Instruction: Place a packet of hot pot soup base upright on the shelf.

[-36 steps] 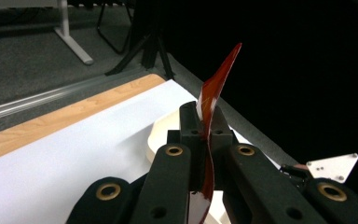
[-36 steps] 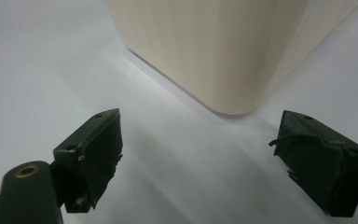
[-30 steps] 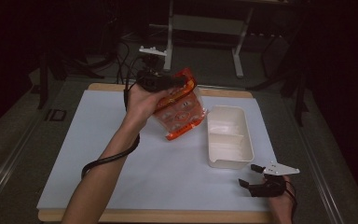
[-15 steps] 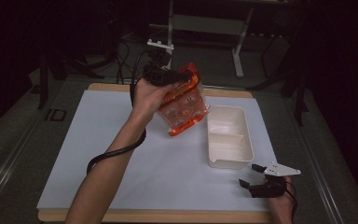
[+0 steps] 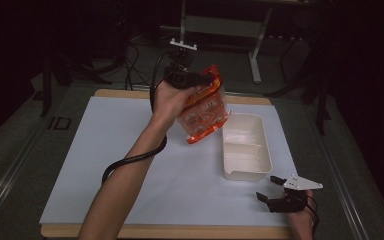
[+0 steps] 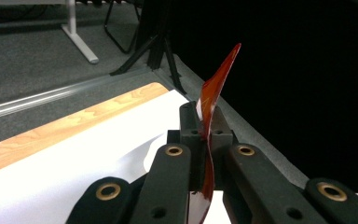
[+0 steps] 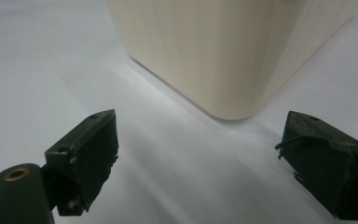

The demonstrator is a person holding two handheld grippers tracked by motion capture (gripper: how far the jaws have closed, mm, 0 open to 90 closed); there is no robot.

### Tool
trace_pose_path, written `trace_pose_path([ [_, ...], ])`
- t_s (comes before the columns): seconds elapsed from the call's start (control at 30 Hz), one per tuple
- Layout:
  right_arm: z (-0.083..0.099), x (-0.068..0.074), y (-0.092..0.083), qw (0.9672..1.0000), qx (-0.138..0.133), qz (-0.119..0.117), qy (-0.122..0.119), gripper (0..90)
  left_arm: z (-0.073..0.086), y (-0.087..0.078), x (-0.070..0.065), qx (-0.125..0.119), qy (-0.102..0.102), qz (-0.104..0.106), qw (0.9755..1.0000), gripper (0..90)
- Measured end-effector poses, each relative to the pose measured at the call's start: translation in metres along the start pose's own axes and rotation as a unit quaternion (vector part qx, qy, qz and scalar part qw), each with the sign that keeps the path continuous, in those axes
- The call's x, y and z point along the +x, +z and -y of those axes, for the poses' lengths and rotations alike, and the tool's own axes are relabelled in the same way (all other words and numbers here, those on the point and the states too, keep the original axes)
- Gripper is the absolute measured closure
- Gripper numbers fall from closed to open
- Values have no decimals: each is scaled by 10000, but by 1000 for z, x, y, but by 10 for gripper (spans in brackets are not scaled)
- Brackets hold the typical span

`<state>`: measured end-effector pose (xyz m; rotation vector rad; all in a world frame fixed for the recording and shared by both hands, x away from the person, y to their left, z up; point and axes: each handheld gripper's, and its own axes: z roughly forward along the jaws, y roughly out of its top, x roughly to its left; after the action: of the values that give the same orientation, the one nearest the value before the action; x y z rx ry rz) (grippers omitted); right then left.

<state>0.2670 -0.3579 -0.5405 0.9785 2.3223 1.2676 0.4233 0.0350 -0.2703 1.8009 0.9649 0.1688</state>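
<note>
L hand-held gripper (image 5: 196, 80) pinching orange bag (image 5: 203, 107) above white tray (image 5: 247, 150)

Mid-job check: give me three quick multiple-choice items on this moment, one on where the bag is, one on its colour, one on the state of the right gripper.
1. Where is the snack bag?
A. Flat on the white mat
B. Held in the air beside the far end of the cream tray
C. Lying inside the tray

2. What colour is the bag's edging?
A. Orange
B. Blue
C. Green

3. How does the right gripper stand?
A. Shut on the tray's rim
B. Shut on the bag
C. Open, holding nothing, near the tray's near corner

Answers: 1 B, the left gripper pinches the bag's top edge and the high view shows it lifted off the mat. 2 A, the orange border shows in the high view and between the left jaws. 3 C, the right gripper view shows its jaws wide apart with bare mat between them.
</note>
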Motion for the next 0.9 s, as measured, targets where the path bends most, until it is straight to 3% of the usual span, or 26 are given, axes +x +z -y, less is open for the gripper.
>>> trace_pose_path([
  [0.9, 0, -1, 0, 10000, 18, -94, 14, 111, -11, 32, -12, 39, -149, -18, 9999, 900],
])
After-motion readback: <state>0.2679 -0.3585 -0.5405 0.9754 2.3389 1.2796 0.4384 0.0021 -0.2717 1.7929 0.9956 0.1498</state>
